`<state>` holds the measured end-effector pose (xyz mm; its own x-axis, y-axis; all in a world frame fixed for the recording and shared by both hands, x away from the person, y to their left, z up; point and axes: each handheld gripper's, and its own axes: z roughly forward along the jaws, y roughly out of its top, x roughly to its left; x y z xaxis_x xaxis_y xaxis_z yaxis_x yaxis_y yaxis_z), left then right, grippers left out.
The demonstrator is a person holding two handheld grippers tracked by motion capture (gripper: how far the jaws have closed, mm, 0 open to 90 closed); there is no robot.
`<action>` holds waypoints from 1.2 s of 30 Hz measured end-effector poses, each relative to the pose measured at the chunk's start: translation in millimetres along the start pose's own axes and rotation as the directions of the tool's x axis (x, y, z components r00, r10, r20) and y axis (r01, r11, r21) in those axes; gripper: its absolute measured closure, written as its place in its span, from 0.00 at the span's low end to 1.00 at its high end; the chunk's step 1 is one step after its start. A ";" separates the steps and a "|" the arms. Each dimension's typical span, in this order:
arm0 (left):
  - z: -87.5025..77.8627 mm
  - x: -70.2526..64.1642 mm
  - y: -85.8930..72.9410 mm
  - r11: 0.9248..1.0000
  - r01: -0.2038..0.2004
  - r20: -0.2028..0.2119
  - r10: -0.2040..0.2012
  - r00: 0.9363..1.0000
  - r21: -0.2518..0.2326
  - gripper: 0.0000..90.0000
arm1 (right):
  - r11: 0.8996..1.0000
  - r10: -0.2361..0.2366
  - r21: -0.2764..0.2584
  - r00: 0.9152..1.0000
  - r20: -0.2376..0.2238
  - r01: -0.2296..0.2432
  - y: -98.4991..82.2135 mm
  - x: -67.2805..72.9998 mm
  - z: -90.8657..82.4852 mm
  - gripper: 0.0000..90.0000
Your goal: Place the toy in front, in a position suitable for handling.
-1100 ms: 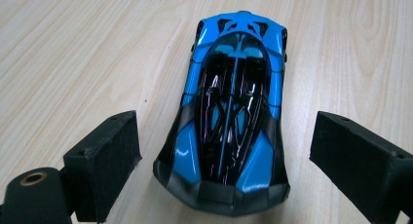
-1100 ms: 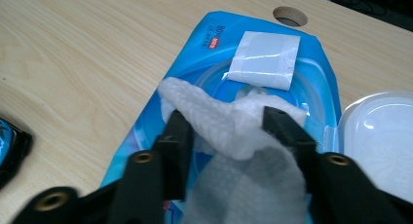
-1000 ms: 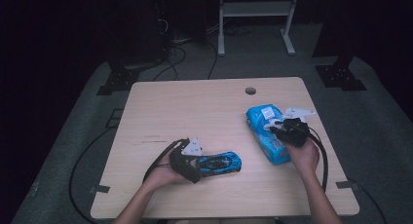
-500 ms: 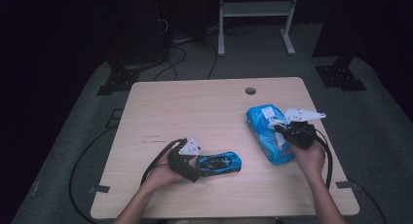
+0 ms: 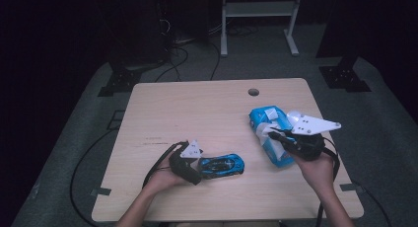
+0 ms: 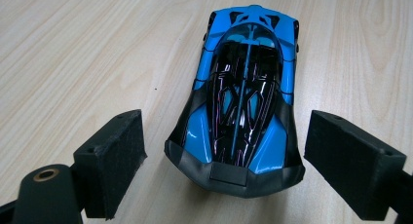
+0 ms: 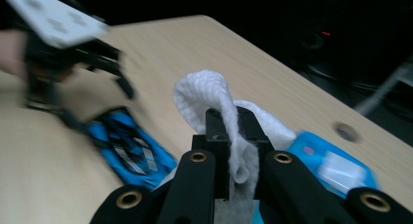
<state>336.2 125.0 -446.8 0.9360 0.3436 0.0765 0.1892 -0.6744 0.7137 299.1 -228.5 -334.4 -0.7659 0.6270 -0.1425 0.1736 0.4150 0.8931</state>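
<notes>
We've got the left tongs (image 6: pixel 229 151) spread either side of the blue car's (image 6: pixel 243 97) end, pads not touching it, and they've just been narrowing a bit. Right tongs (image 7: pixel 233 136) are clamped on a white wipe (image 7: pixel 214 102) pulled from the blue pack (image 5: pixel 268 133) on the desk (image 5: pixel 197 113), well right of the car.

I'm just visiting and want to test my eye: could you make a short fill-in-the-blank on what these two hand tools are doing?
1. The left gripper has its jaws ____ around the toy car.
2. The right gripper pinches a white ____.
3. That wipe comes from a ____ pack.

Missing words: open; wipe; blue
</notes>
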 end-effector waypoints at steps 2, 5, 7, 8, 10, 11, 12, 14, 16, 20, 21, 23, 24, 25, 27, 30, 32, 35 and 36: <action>0.1 0.8 -1.1 1.000 -0.005 0.004 0.005 1.000 0.010 0.16 | 1.000 -0.004 -0.018 0.997 -0.073 0.003 6.2 13.4 2.0 0.95; 0.8 0.6 -2.8 1.000 -0.008 0.017 0.007 1.000 0.016 0.20 | 1.000 -0.002 -0.001 0.985 -0.175 0.002 9.2 32.1 13.8 0.95; 1.0 -0.3 -3.4 1.000 -0.008 0.029 0.007 1.000 0.011 0.21 | 1.000 0.019 0.029 0.970 -0.244 -0.012 7.2 39.6 25.9 0.95; 1.3 -0.3 -3.5 1.000 -0.008 0.032 0.007 0.999 0.015 0.21 | 0.999 0.023 0.042 0.965 -0.260 -0.013 5.2 41.5 32.4 0.95; 2.4 0.1 -3.8 1.000 -0.005 0.042 0.004 0.999 0.019 0.21 | 0.994 0.069 0.097 0.949 -0.309 -0.040 -4.9 38.5 55.5 0.95; 3.2 0.4 -4.1 1.000 -0.003 0.044 0.003 0.999 0.018 0.21 | 0.991 0.100 0.119 0.940 -0.327 -0.064 -9.5 36.1 63.7 0.95; 4.0 0.7 -4.4 1.000 0.001 0.047 -0.002 0.999 0.021 0.21 | 0.988 0.117 0.137 0.934 -0.336 -0.074 -14.2 34.0 71.9 0.95; 6.6 1.8 -5.1 1.000 0.003 0.056 -0.005 0.998 0.030 0.21 | 0.978 0.157 0.187 0.924 -0.348 -0.095 -22.3 31.4 87.7 0.95; 8.1 2.2 -5.6 0.999 0.004 0.058 -0.006 0.998 0.034 0.21 | 0.974 0.155 0.209 0.927 -0.342 -0.086 -25.6 31.3 95.1 0.94; 11.6 3.3 -6.7 0.999 0.014 0.070 -0.017 0.997 0.043 0.22 | 0.957 0.149 0.284 0.932 -0.330 -0.053 -35.5 30.9 125.7 0.85; 11.6 3.3 -6.7 0.999 0.014 0.070 -0.017 0.997 0.043 0.23 | 0.957 0.149 0.284 0.932 -0.330 -0.053 -35.5 30.9 125.7 0.85; 10.9 4.4 -6.9 0.999 0.011 0.069 -0.014 0.998 0.042 0.24 | 0.951 0.145 0.308 0.934 -0.326 -0.040 -36.6 32.2 133.1 0.80; 10.6 4.7 -7.1 0.999 0.015 0.071 -0.018 0.997 0.039 0.24 | 0.949 0.137 0.315 0.938 -0.320 -0.032 -36.9 33.2 135.1 0.75; 10.3 5.1 -7.5 0.999 0.019 0.074 -0.021 0.997 0.037 0.24 | 0.945 0.140 0.326 0.931 -0.337 -0.024 -37.5 33.6 138.0 0.63; 10.2 5.2 -7.8 0.999 0.016 0.074 -0.019 0.997 0.037 0.24 | 0.942 0.142 0.335 0.926 -0.349 -0.019 -35.7 34.6 136.7 0.54; 10.3 5.2 -7.9 0.999 0.016 0.075 -0.019 0.997 0.037 0.24 | 0.944 0.131 0.330 0.919 -0.371 -0.001 -32.8 35.6 133.0 0.47; 10.0 5.2 -7.7 0.999 0.012 0.072 -0.015 0.997 0.038 0.24 | 0.943 0.120 0.332 0.915 -0.384 0.015 -29.0 37.0 128.7 0.42; 8.9 5.4 -7.7 0.999 0.010 0.074 -0.012 0.997 0.038 0.24 | 0.956 0.085 0.289 0.908 -0.409 0.040 -18.7 36.2 118.0 0.37; 8.9 5.7 -7.7 0.999 0.012 0.076 -0.014 0.997 0.038 0.24 | 0.962 0.075 0.271 0.909 -0.409 0.043 -16.4 35.6 115.9 0.37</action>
<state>342.8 126.3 -458.1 0.9531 0.3025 0.0128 0.2111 -0.6945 0.6879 340.8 -136.6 -403.5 -0.9366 0.3319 0.1121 0.3024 0.6046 0.7369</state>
